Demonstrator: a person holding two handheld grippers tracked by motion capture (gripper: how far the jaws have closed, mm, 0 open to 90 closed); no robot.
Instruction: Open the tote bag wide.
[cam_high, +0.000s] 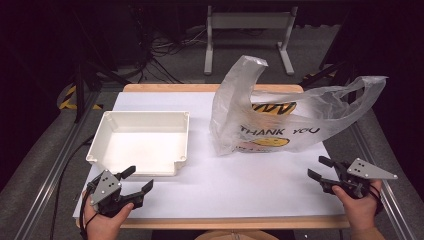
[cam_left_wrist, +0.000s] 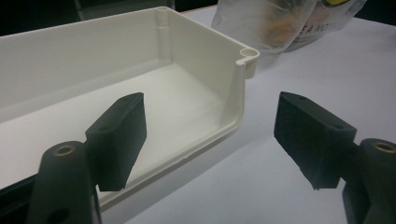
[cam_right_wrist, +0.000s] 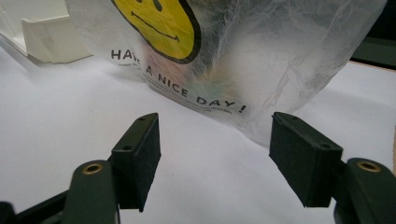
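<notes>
**Two open grippers wait at the near edge, bag and tray ahead**

From where I stand, the person holds both tools low at the near side of the table (cam_high: 165, 102), which is covered in white paper. The left gripper (cam_high: 138, 180) has its jaws spread wide with nothing between them, and it sits just beside the near wall of the white plastic tray (cam_high: 142, 142), pointing at its corner (cam_left_wrist: 247, 56). The right gripper (cam_high: 320, 168) is likewise parted and holds nothing, its pads (cam_right_wrist: 140, 158) hovering over bare paper. It faces the clear plastic bag (cam_high: 272, 112), which stands slumped on the far right of the table, printed with a yellow smiley face (cam_right_wrist: 159, 25). The bag's handles stick up and out, and it stands just to the right of the tray
</notes>
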